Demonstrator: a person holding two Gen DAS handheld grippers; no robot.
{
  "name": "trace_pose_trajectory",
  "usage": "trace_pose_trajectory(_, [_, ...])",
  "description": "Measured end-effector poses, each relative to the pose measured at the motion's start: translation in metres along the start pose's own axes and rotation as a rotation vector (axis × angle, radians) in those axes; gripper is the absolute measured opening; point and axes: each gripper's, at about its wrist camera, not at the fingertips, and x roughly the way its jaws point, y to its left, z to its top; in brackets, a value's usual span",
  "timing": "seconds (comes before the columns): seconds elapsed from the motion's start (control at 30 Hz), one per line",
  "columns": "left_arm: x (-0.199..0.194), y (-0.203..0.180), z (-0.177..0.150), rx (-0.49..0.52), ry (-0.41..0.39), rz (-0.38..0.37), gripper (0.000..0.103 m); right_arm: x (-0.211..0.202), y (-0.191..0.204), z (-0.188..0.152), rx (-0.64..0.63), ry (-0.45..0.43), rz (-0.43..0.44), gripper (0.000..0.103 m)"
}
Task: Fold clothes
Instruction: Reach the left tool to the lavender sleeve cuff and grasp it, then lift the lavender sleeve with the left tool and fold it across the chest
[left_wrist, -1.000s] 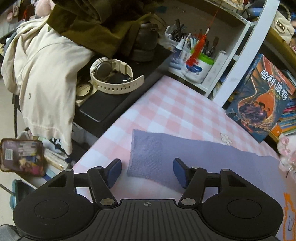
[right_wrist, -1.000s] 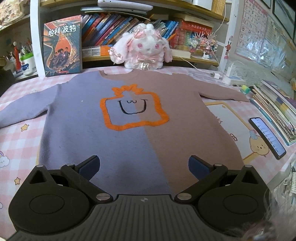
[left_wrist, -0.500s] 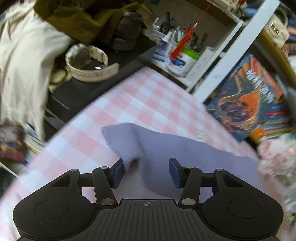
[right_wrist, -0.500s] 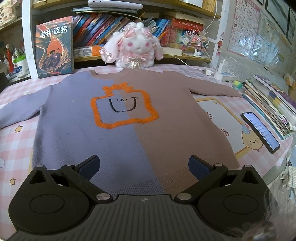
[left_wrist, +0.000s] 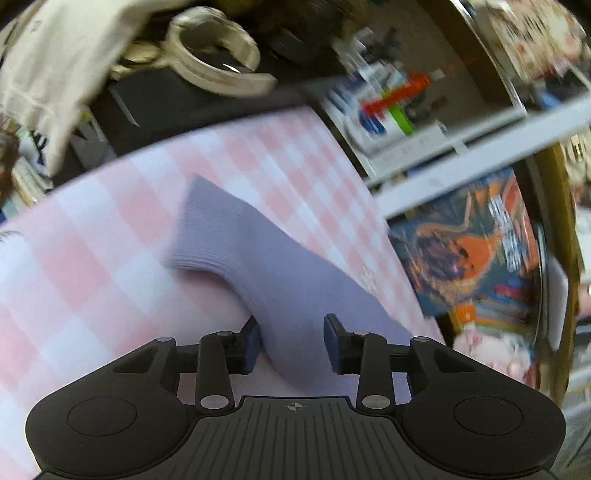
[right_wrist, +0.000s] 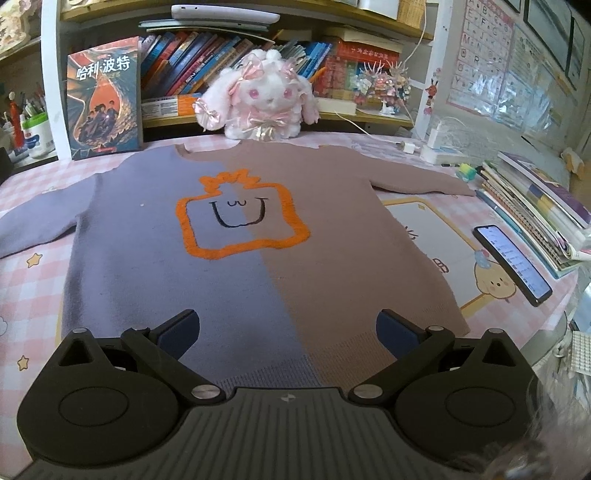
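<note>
Left gripper (left_wrist: 291, 341) jaws closing, narrower than a second ago; purple sleeve (left_wrist: 258, 254) now bunched up between them, left pad touching it, right pad just clear. Right gripper (right_wrist: 286, 334) unchanged: jaws wide apart, empty, above the hem of the sweater (right_wrist: 258, 240) lying flat ahead.

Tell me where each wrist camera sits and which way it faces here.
Left wrist: on the left gripper, angled down at the purple sleeve on the pink checked tablecloth; its jaws are closing around the sleeve.
Right wrist: on the right gripper, open above the sweater hem, facing the plush rabbit and bookshelf.
Shared: the sweater, tablecloth and upright book.
</note>
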Motion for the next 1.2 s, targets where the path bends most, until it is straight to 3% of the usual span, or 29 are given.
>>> trace_pose_trajectory(0.27, [-0.011,0.016,0.021,-0.053,-0.110,0.068,0.033,-0.001,-0.001,0.001,-0.009,-0.006,0.000,0.103])
trace_pose_trajectory(0.43, [-0.011,0.020,0.022,-0.060,-0.120,0.085,0.021,0.002,-0.005,0.002,0.010,0.003,-0.014,0.103])
trace_pose_trajectory(0.53, [-0.009,0.024,0.022,-0.071,-0.123,0.094,0.005,0.004,0.000,0.003,-0.016,0.004,0.006,0.103])
trace_pose_trajectory(0.73, [-0.009,0.023,0.020,-0.024,-0.146,0.100,0.003,0.010,-0.001,0.005,-0.038,0.016,0.030,0.103])
trace_pose_trajectory(0.93, [-0.017,0.000,0.016,0.046,-0.187,0.084,0.003,0.017,-0.013,0.008,-0.031,0.016,0.057,0.103])
trace_pose_trajectory(1.2, [-0.031,-0.070,-0.013,0.196,-0.257,0.023,0.003,0.037,-0.037,0.018,-0.070,0.009,0.145,0.103])
